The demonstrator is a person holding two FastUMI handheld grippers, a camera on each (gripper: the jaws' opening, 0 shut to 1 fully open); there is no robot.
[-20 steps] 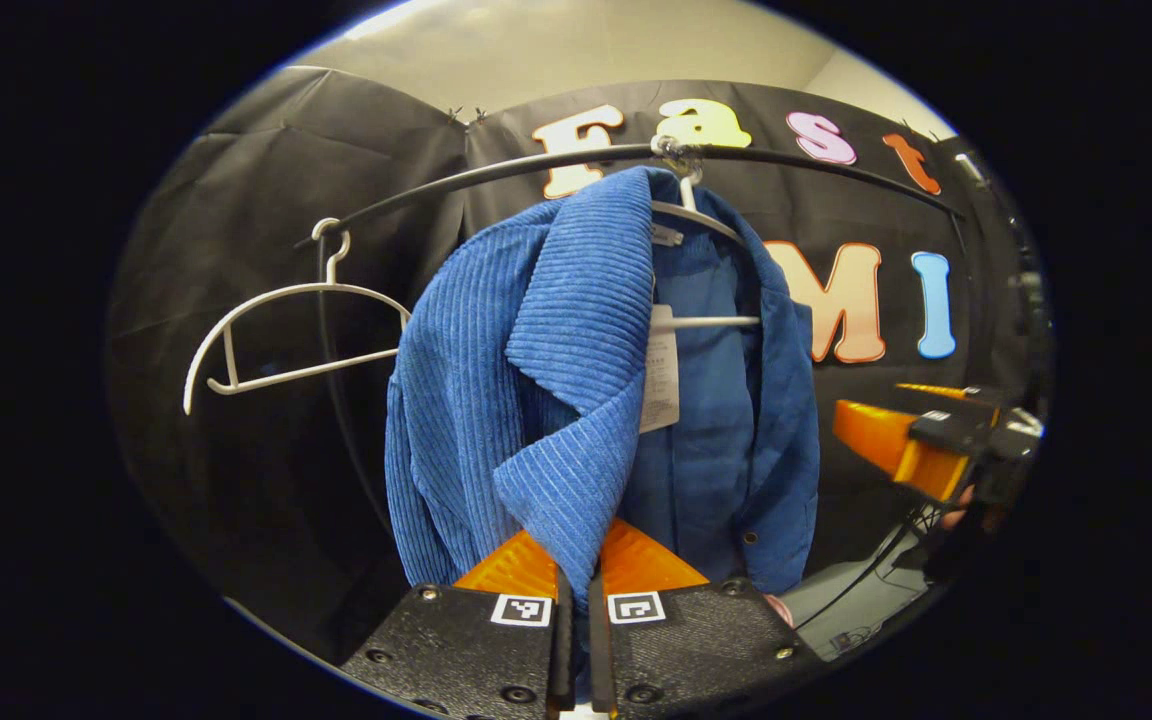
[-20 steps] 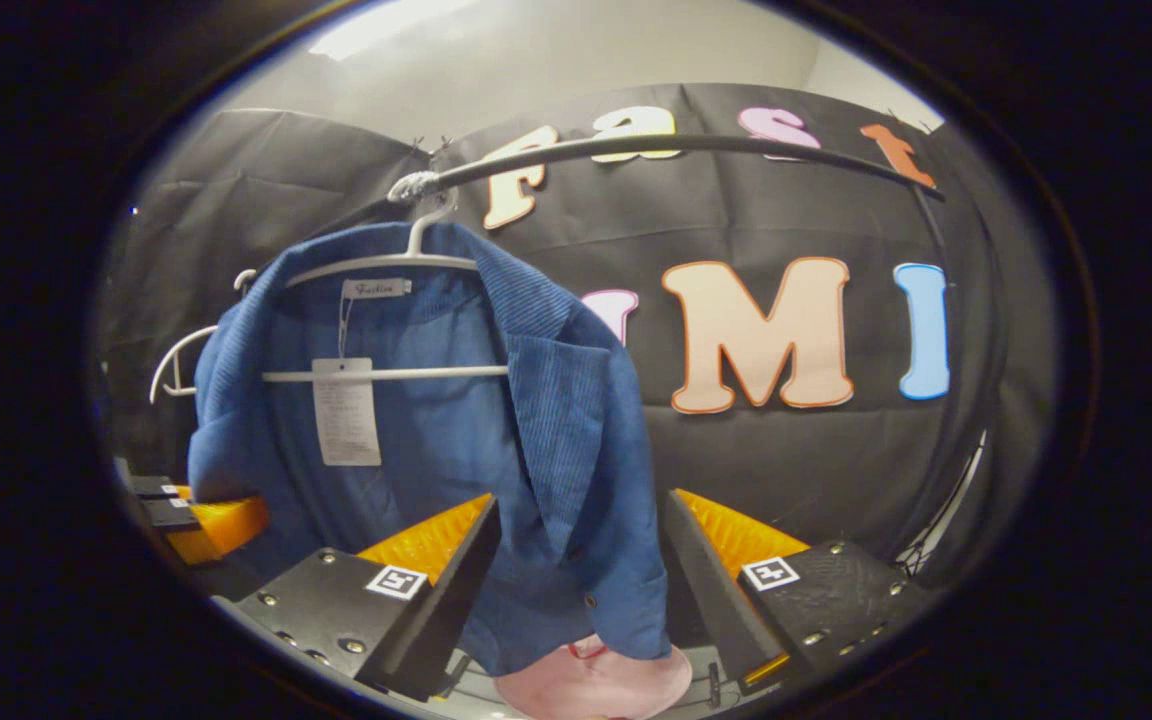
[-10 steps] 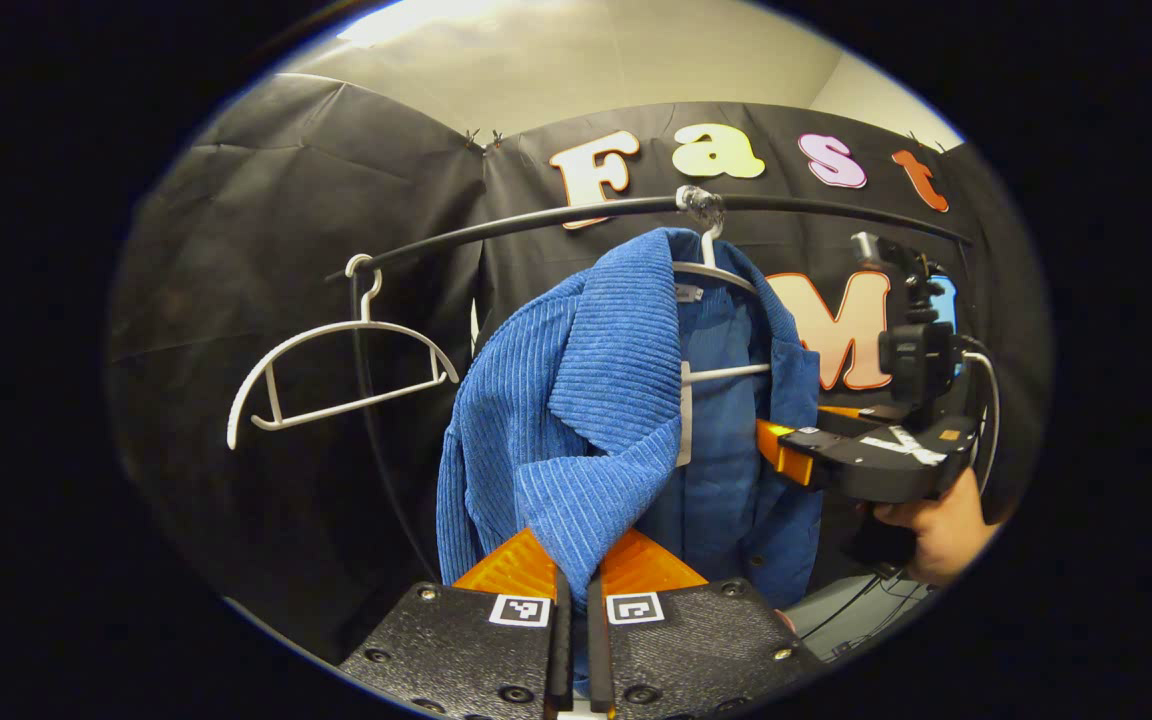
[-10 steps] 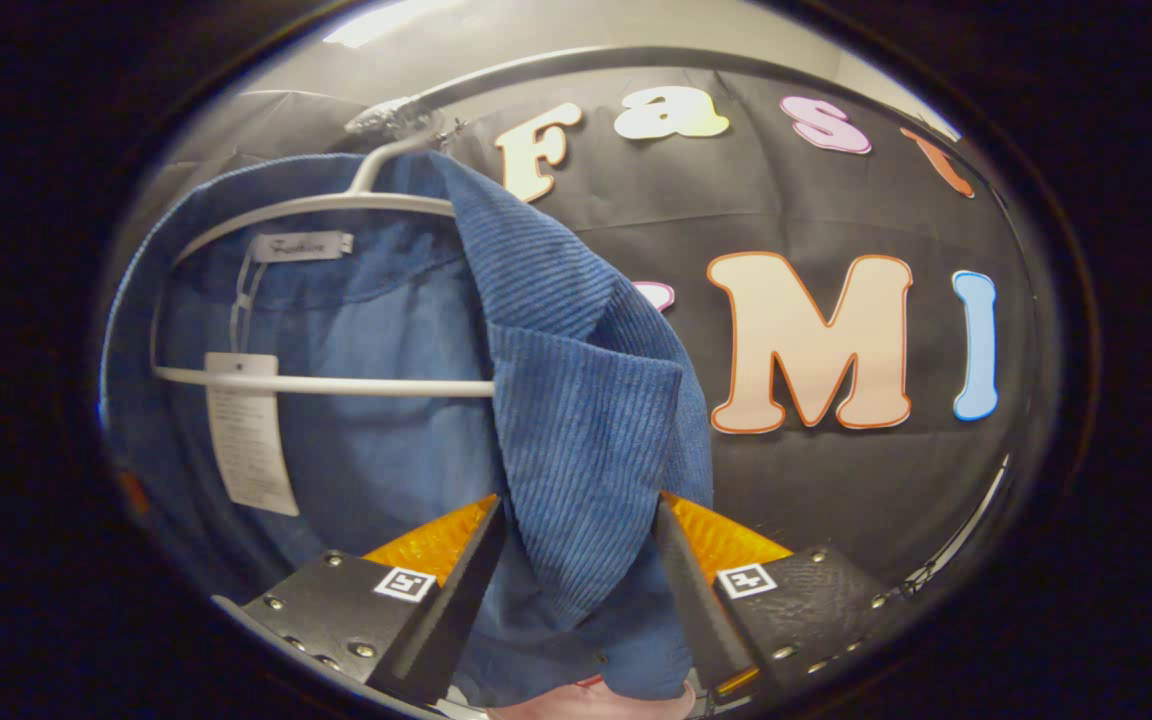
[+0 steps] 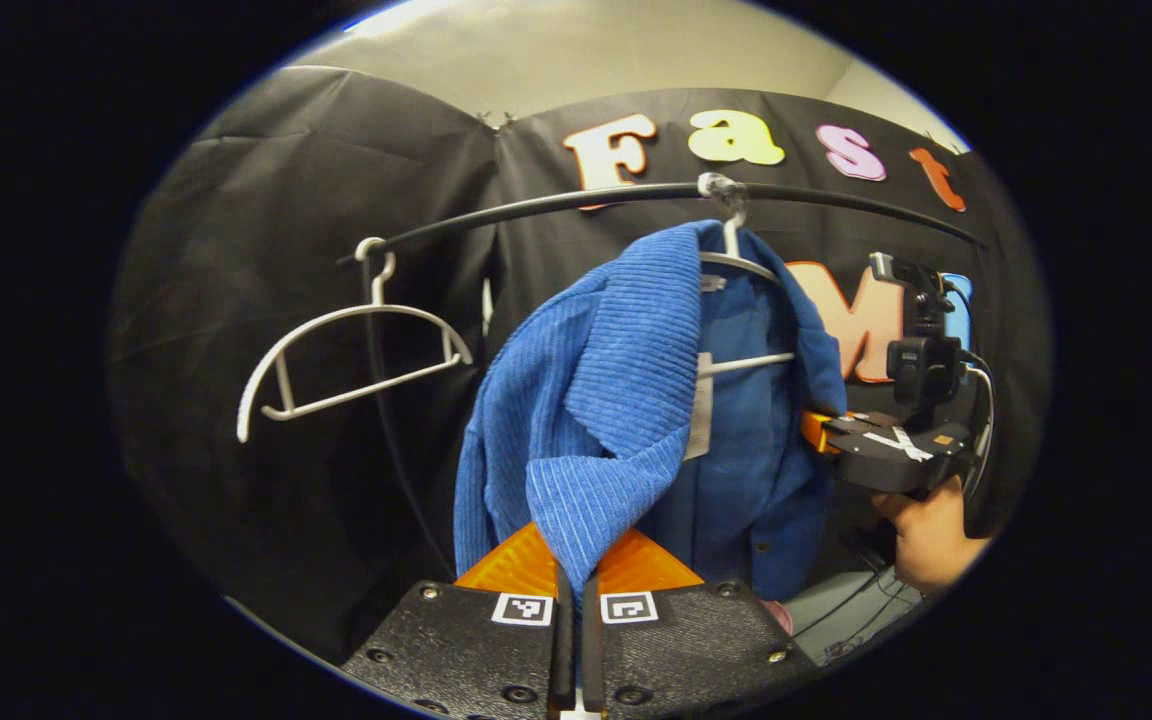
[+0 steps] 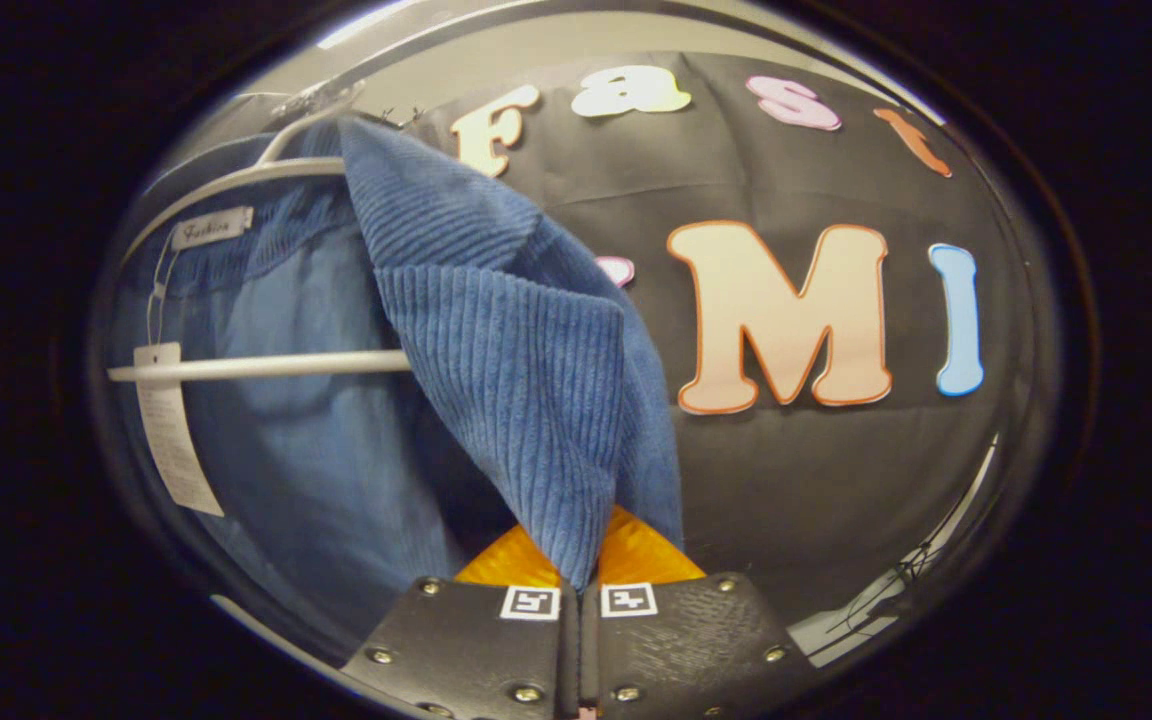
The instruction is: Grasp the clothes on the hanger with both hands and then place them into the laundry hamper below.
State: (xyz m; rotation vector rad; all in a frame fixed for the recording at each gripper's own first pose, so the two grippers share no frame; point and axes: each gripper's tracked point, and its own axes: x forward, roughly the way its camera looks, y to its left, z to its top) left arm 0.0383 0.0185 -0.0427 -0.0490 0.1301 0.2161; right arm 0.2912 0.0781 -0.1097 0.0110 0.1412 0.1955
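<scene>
1 blue ribbed corduroy jacket (image 5: 626, 390) hangs on 1 of 2 white plastic hangers (image 5: 736, 265) on 1 black curved metal rail (image 5: 556, 203). The left tongs (image 5: 576, 560) pinch 1 lapel; the right tongs (image 6: 576, 570) pinch the other. The second white empty hanger (image 5: 356, 360) hangs toward the rail's left end.

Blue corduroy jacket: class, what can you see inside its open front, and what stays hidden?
Inside the blue corduroy jacket a white hanger bar crosses the lining, and a paper tag dangles from the collar. The hanger's right shoulder is covered by cloth.
</scene>
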